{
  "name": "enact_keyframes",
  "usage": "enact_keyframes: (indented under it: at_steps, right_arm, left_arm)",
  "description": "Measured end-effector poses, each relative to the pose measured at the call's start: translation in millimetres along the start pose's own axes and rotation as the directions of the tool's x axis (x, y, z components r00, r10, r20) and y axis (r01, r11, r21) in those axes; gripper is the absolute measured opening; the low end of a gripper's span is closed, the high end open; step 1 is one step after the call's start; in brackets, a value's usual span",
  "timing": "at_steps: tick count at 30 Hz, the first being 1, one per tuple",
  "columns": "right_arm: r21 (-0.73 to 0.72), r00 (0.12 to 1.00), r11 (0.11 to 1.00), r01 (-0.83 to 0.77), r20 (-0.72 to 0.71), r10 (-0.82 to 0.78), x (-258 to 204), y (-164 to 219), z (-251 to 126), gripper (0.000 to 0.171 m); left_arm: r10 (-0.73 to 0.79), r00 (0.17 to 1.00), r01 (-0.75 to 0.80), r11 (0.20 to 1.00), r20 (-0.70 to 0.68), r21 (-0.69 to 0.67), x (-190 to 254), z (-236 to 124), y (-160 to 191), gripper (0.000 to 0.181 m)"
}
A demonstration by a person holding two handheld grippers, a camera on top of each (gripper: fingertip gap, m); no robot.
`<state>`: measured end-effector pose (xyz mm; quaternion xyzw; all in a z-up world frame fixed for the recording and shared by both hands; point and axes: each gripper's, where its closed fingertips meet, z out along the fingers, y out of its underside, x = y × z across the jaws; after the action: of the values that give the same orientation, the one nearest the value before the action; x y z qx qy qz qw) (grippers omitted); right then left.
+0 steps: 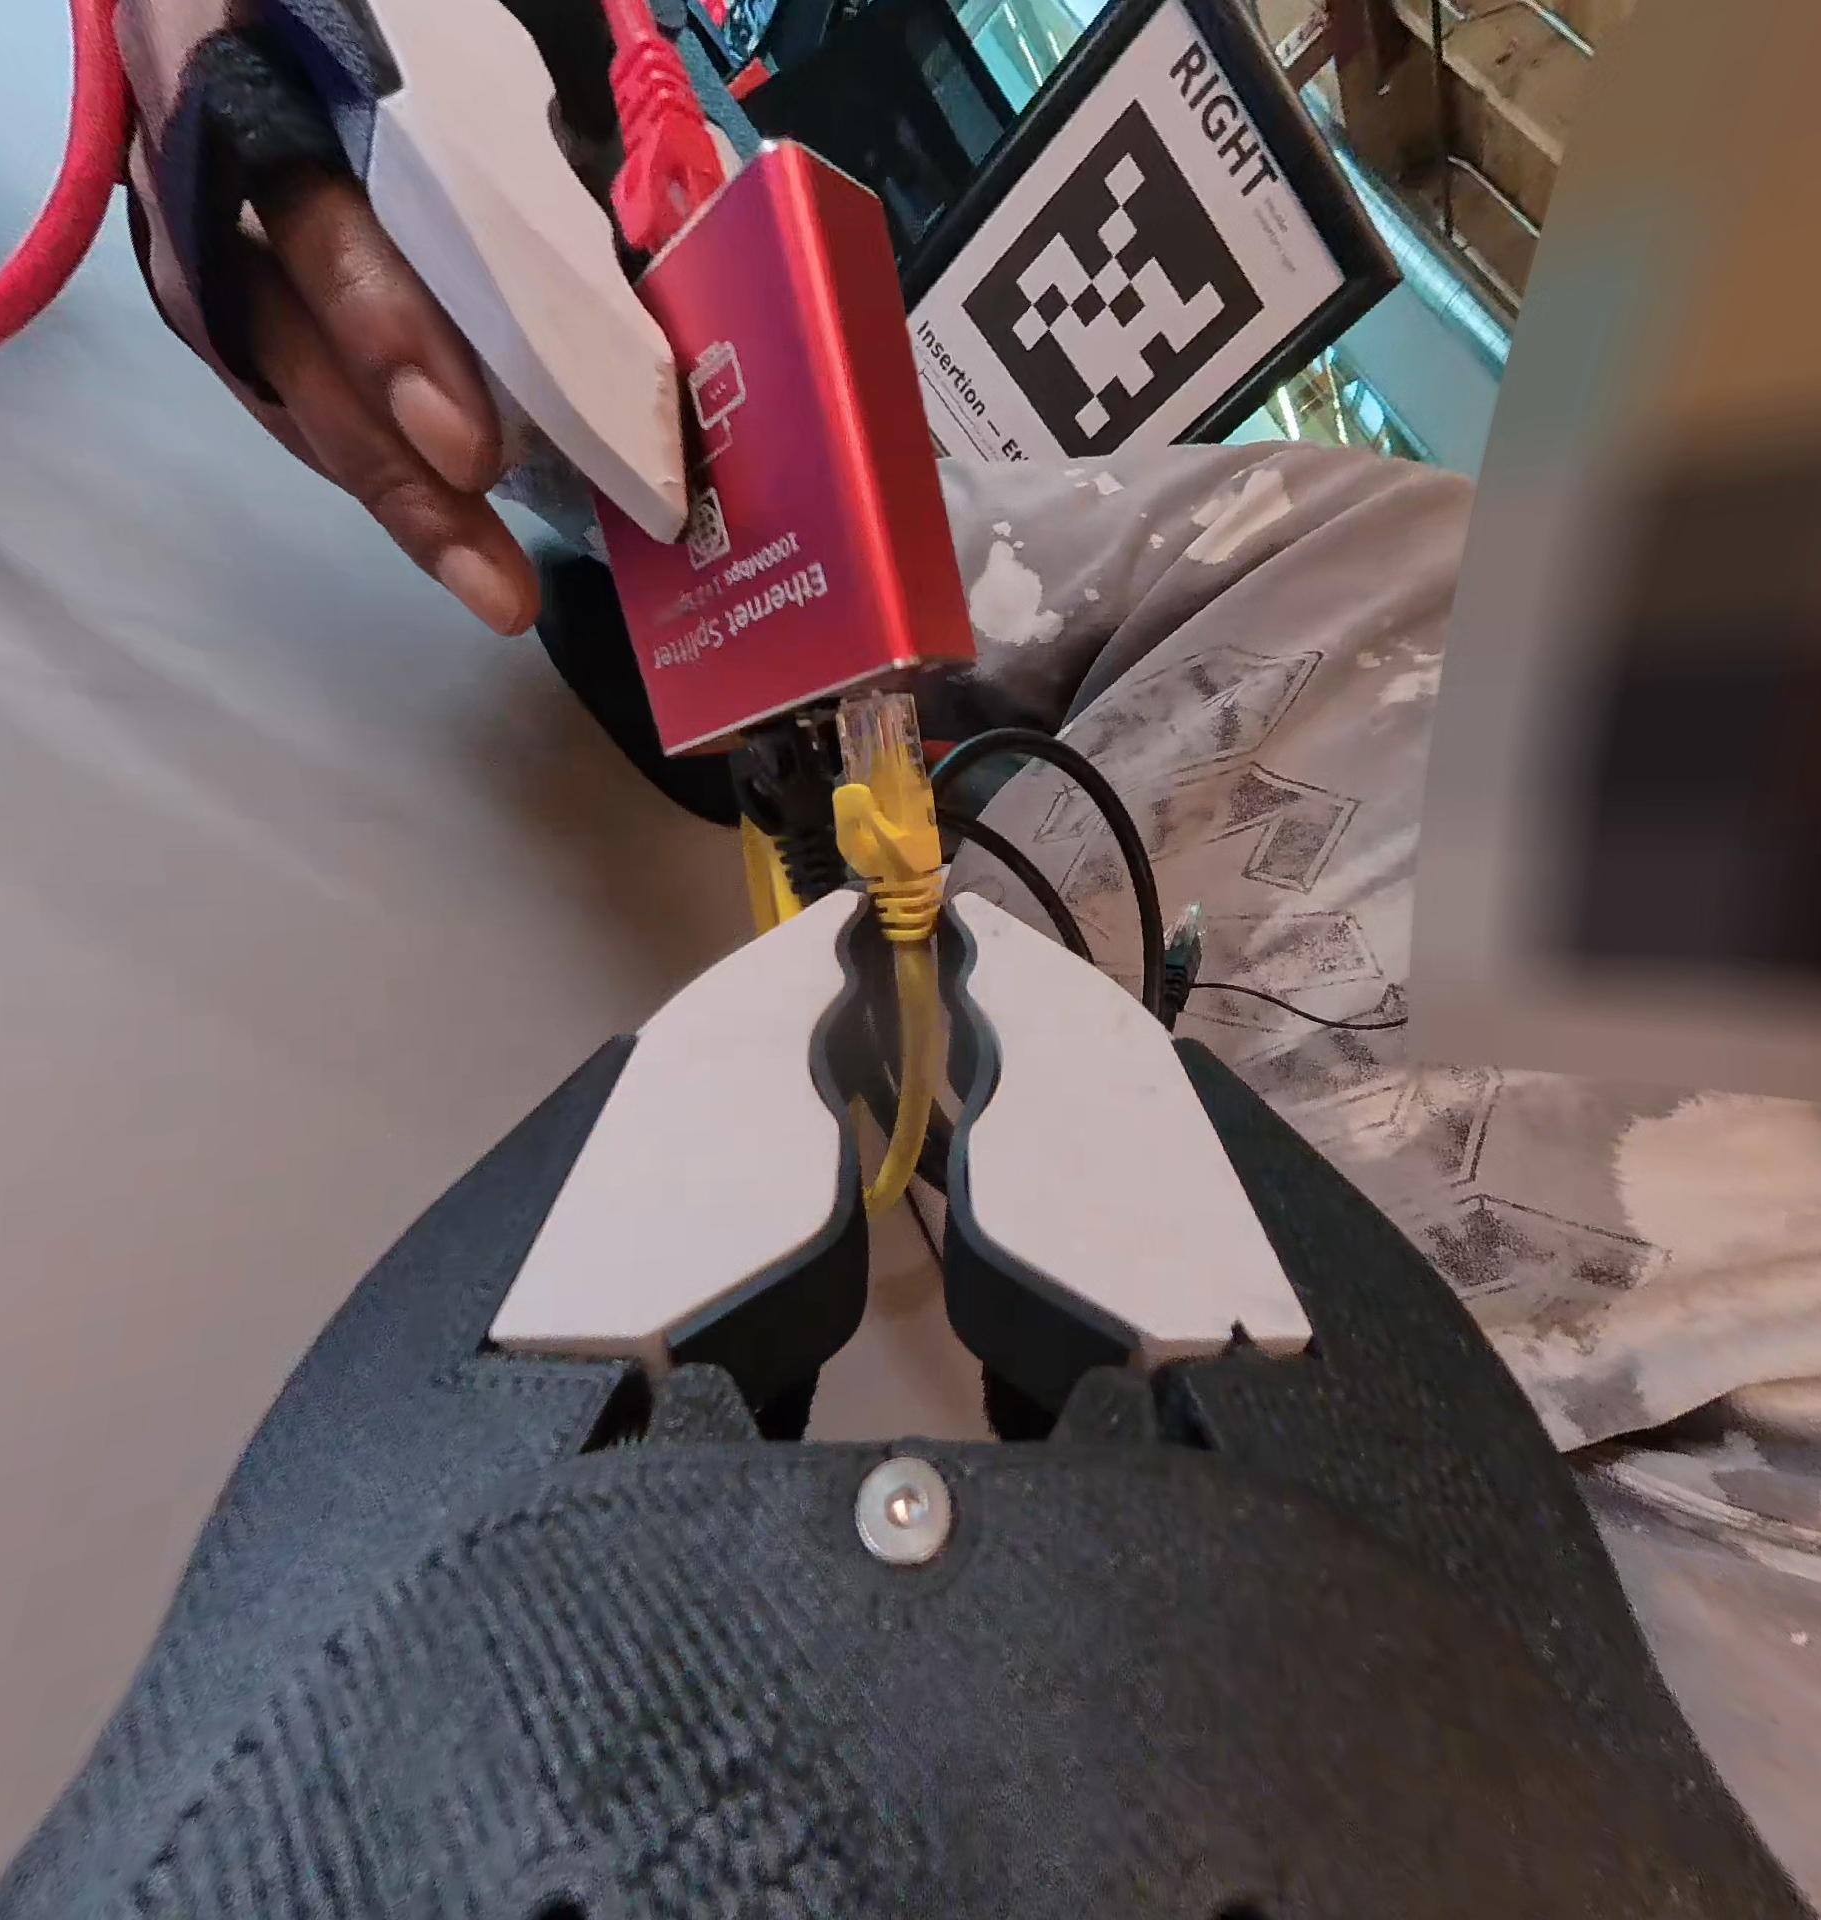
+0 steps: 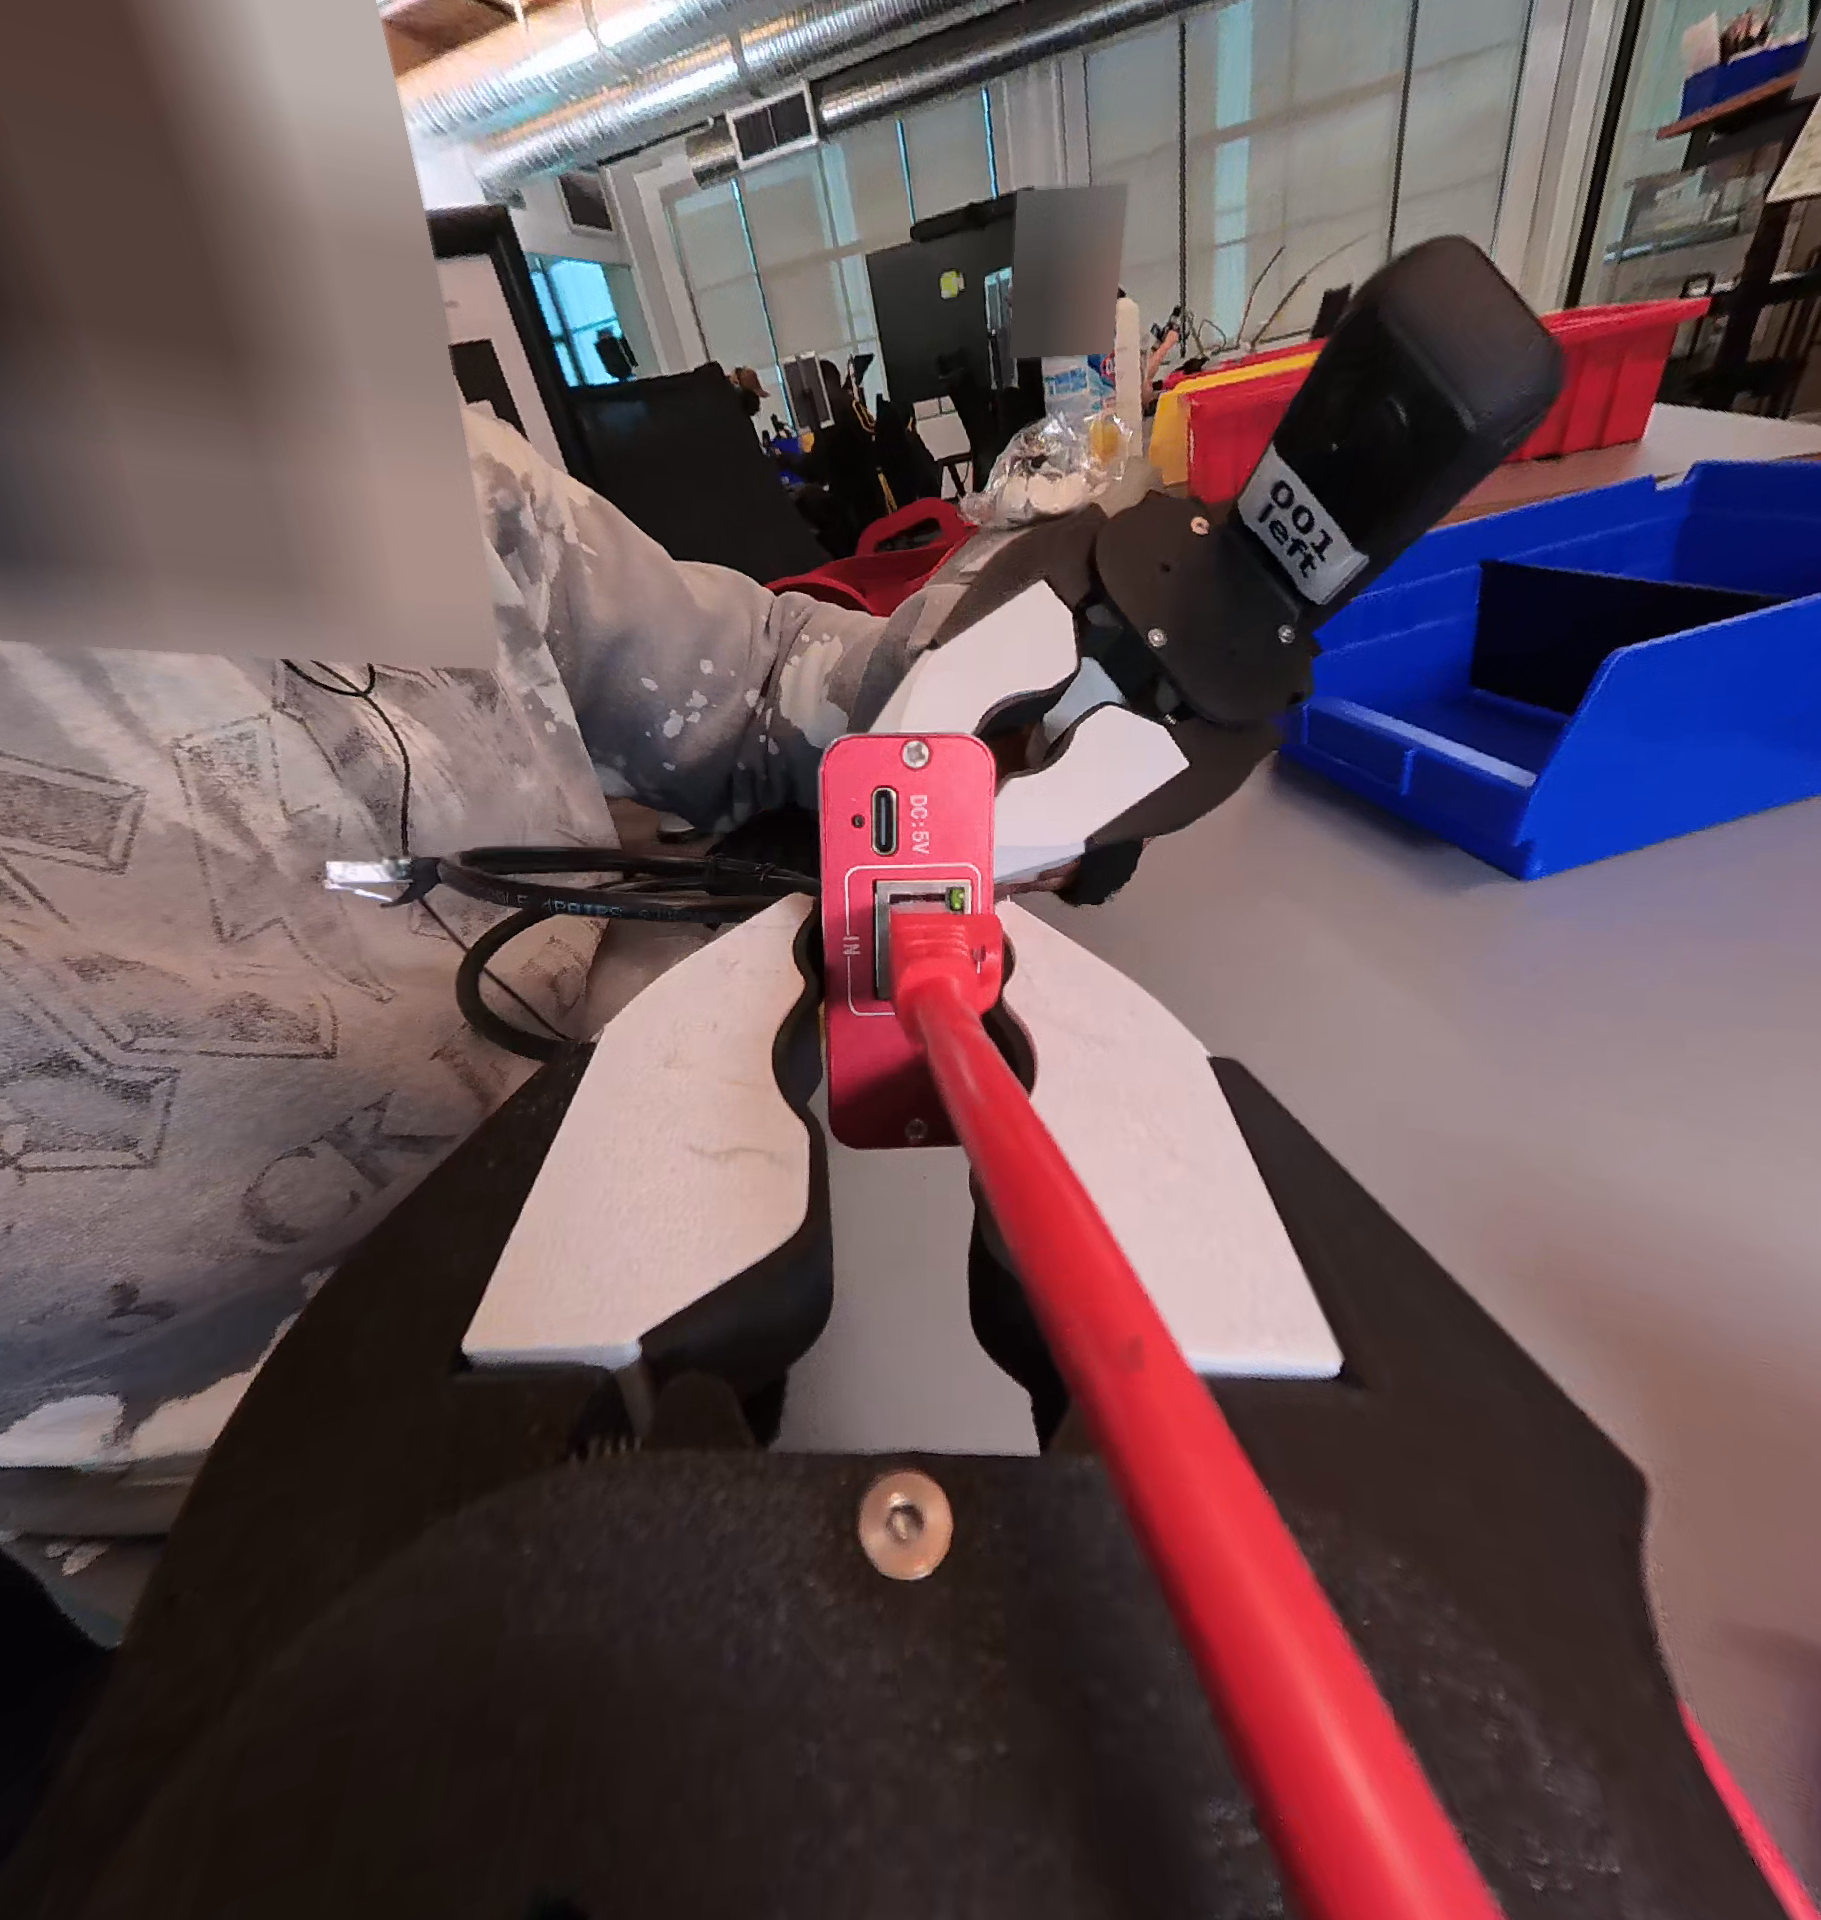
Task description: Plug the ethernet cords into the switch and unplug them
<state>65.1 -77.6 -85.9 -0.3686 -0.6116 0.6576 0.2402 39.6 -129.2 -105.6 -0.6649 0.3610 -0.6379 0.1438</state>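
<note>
My right gripper (image 2: 906, 925) is shut on the sides of the red metal switch (image 2: 885, 1081) and holds it above the grey table. A red cord (image 2: 1093, 1299) is plugged into its near end. In the left wrist view the switch (image 1: 802, 468) hangs tilted, with a white finger (image 1: 532, 260) of the right gripper on it. My left gripper (image 1: 906, 899) is shut on the boot of a yellow cord (image 1: 890, 831). Its clear plug (image 1: 878, 732) sits at the mouth of a port, mostly outside. A black cord (image 1: 781, 810) is plugged in beside it.
A loose black cable (image 2: 594, 894) with a free clear plug (image 2: 366, 873) lies by the person's patterned grey sleeve (image 2: 657, 665). A blue bin (image 2: 1612, 675) and red and yellow bins (image 2: 1228, 416) stand on the table behind. A framed marker sign (image 1: 1145, 270) stands beyond the switch.
</note>
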Motion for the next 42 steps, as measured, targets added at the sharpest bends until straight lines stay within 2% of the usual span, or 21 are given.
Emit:
enact_keyframes:
  at_steps: [8,13,18,23,25,28,31,35,37,39,42]
  right_arm:
    - [-0.079,1.0,0.997,-0.005,0.001,0.005,0.7,13.2,6.3,0.026]
    - [-0.122,0.999,0.992,-0.021,-0.027,0.018,3.7,17.3,8.0,0.026]
    - [-0.184,0.999,0.982,-0.05,-0.004,0.05,0.7,27.5,12.6,0.026]
    - [-0.175,0.999,0.983,-0.053,-0.02,0.05,2.0,26.1,13.3,0.026]
    - [-0.158,0.998,0.986,-0.044,-0.059,0.035,8.1,22.9,11.7,0.026]
    - [-0.142,0.991,0.989,-0.036,-0.131,0.017,18.3,19.2,8.2,0.026]
    - [-0.158,0.989,0.986,-0.052,-0.148,0.028,20.3,21.2,8.5,0.026]
    - [-0.19,0.982,0.978,-0.085,-0.181,0.05,25.5,27.6,13.8,0.026]
    - [-0.221,0.98,0.971,-0.093,-0.192,0.051,26.4,32.5,19.2,0.026]
    - [-0.242,0.98,0.965,-0.095,-0.194,0.048,24.7,34.2,23.4,0.026]
    - [-0.268,0.965,0.955,-0.128,-0.256,0.058,29.3,33.9,20.1,0.027]
  left_arm:
    - [-0.1,0.994,0.103,0.994,-0.051,0.047,-10.7,1.0,7.0,0.011]
    - [-0.064,0.998,0.065,0.996,-0.004,0.061,-14.4,-1.8,6.3,0.01]
    - [-0.051,0.998,0.05,0.999,0.026,0.019,-20.5,3.8,16.2,0.009]
    - [-0.023,0.999,0.022,1.0,0.03,0.016,-20.8,1.9,16.2,0.009]
    - [0.029,0.996,-0.032,0.999,0.087,0.03,-24.9,-3.6,12.4,0.01]
    - [0.136,0.961,-0.16,0.984,0.242,0.082,-34.0,-19.7,-0.5,0.012]
    - [0.188,0.914,-0.246,0.961,0.359,0.124,-36.2,-32.1,-11.2,0.029]
    - [0.263,0.856,-0.326,0.943,0.445,0.069,-38.1,-21.9,-11.1,0.041]
    - [0.298,0.817,-0.353,0.935,0.494,0.021,-44.1,-13.9,-10.5,0.04]
    - [0.333,0.777,-0.381,0.924,0.534,-0.024,-50.2,-10.5,-9.0,0.028]
    - [0.341,0.752,-0.397,0.918,0.563,-0.026,-52.9,-12.5,-11.0,0.027]
